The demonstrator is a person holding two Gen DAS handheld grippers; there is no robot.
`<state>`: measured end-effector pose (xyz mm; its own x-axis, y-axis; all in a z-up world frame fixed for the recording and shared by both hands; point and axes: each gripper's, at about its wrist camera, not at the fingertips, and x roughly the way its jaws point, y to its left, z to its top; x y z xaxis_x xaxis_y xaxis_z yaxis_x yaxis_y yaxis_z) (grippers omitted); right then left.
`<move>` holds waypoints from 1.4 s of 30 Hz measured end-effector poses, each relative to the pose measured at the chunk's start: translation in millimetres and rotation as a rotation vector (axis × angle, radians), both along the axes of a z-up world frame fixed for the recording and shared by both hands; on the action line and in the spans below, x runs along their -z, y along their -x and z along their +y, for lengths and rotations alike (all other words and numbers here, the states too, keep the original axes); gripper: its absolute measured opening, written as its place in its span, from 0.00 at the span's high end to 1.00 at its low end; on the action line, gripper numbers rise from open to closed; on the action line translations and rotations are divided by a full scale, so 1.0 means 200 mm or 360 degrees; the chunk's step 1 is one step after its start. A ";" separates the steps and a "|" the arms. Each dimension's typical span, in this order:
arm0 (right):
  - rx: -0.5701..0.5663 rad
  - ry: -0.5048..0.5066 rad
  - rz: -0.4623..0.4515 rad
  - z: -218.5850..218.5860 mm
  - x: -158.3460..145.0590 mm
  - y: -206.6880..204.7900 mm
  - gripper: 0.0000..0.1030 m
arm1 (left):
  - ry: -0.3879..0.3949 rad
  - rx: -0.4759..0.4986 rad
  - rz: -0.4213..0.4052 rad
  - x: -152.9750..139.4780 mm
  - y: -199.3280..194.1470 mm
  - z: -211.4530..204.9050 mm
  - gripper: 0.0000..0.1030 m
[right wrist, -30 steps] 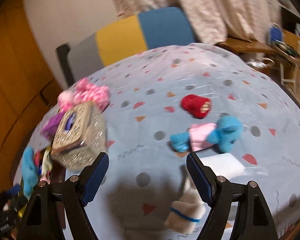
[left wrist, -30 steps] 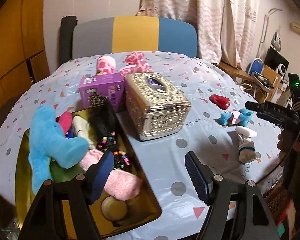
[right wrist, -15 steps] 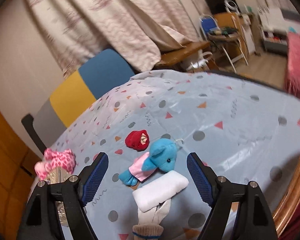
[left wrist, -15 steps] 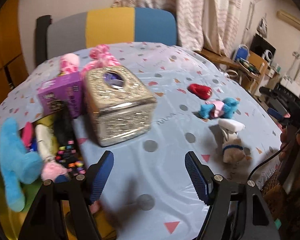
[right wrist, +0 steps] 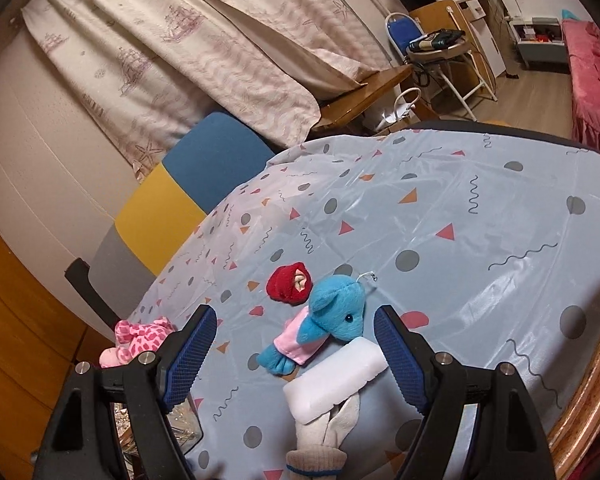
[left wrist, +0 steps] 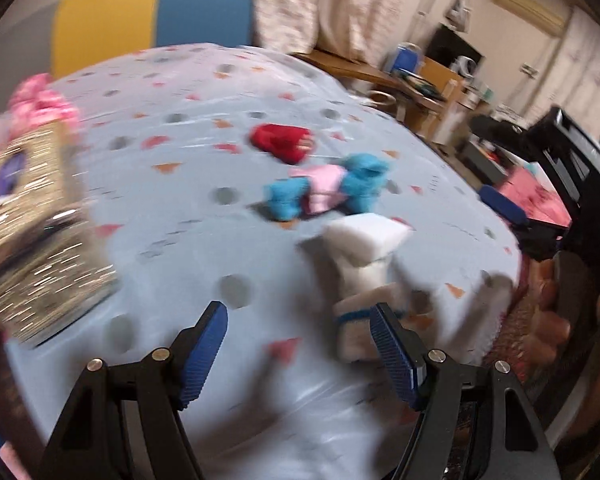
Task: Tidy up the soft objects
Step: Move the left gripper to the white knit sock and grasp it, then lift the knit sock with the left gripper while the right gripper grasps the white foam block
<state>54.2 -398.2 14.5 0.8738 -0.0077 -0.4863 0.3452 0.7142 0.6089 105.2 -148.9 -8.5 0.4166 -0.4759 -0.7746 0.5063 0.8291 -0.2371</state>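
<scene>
Overhead, both claws apart and empty, left claw, right claw, white sponge near table edge.

We see a blue elephant toy in a pink shirt lying on its side near the centre of the tablecloth. At its 11 o'clock, touching its head, sits a red plush ball. At its 5 o'clock a white sponge block lies across a beige sock with a blue band. A pink spotted toy rests well apart at 9 o'clock.
</scene>
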 end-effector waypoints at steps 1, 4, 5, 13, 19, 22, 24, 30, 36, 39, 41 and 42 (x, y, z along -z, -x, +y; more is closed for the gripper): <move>-0.0006 -0.0007 -0.0005 0.00 0.00 0.00 0.20 | 0.0019 0.0054 0.0016 0.01 -0.01 -0.06 0.27; -0.0014 -0.0023 -0.0008 -0.01 0.01 -0.01 0.20 | 0.0004 0.0147 0.0047 0.05 -0.04 -0.20 0.25; -0.0014 -0.0032 -0.0009 -0.01 0.01 -0.01 0.20 | 0.0002 0.0170 0.0062 0.07 -0.05 -0.25 0.25; -0.0002 -0.0085 0.0006 -0.03 0.03 -0.01 0.20 | -0.0062 0.0233 0.0191 0.25 -0.09 -0.47 0.59; -0.0013 -0.0093 0.0027 -0.03 0.04 -0.02 0.20 | -0.0053 0.0208 0.0133 0.27 -0.06 -0.33 0.60; -0.0012 -0.0109 0.0049 -0.04 0.06 -0.03 0.20 | -0.0071 0.0112 0.0065 0.27 -0.02 -0.15 0.58; -0.0015 -0.0112 0.0071 -0.04 0.06 -0.04 0.20 | -0.0104 0.0041 -0.0005 0.28 0.02 -0.01 0.58; -0.0090 -0.0096 0.0170 -0.02 0.08 -0.09 0.20 | -0.0170 -0.0081 -0.0065 0.32 0.08 0.23 0.58; -0.0503 -0.0174 0.0391 0.12 0.15 -0.25 0.20 | -0.0214 -0.0047 -0.0151 0.36 0.13 0.22 0.58; -0.0767 -0.0262 0.0509 0.29 0.21 -0.32 0.20 | -0.0171 -0.0061 -0.0125 0.36 0.11 0.24 0.58; -0.0938 -0.0446 0.0578 0.40 0.29 -0.35 0.20 | -0.0160 -0.0069 -0.0121 0.36 0.11 0.24 0.58; -0.0980 -0.0504 0.0603 0.45 0.32 -0.37 0.20 | -0.0159 -0.0072 -0.0121 0.36 0.11 0.24 0.58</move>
